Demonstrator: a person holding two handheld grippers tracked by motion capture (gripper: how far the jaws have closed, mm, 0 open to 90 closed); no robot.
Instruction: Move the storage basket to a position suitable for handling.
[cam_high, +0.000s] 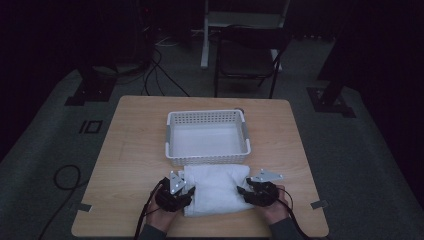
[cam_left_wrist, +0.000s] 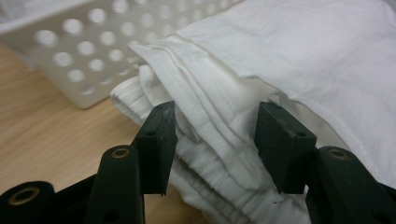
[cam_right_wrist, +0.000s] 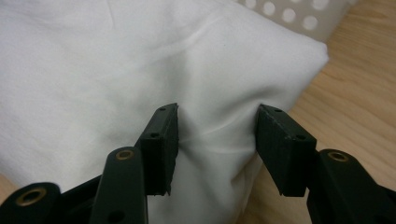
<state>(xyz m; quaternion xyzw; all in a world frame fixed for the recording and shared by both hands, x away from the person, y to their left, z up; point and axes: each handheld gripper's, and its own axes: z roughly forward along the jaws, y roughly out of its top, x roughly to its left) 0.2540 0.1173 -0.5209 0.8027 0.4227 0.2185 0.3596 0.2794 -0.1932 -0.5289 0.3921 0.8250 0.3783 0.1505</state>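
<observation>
Black jaws of the left gripper (cam_left_wrist: 212, 144) are seen pinching the folded white cloth (cam_left_wrist: 261, 88) at its layered edge; likewise the right gripper (cam_right_wrist: 215, 144) is clenched on it; from above, the basket (cam_high: 207, 117) just behind remains unfilled

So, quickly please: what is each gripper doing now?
Left gripper: shut on the folded white cloth, gripping its layered edge.
Right gripper: shut on the folded white cloth too.

One folded white cloth (cam_high: 216, 190), one white perforated basket (cam_high: 207, 118), two grippers, left (cam_high: 186, 192) and right (cam_high: 243, 192), one bench (cam_high: 130, 150), one chair (cam_high: 247, 57).
</observation>
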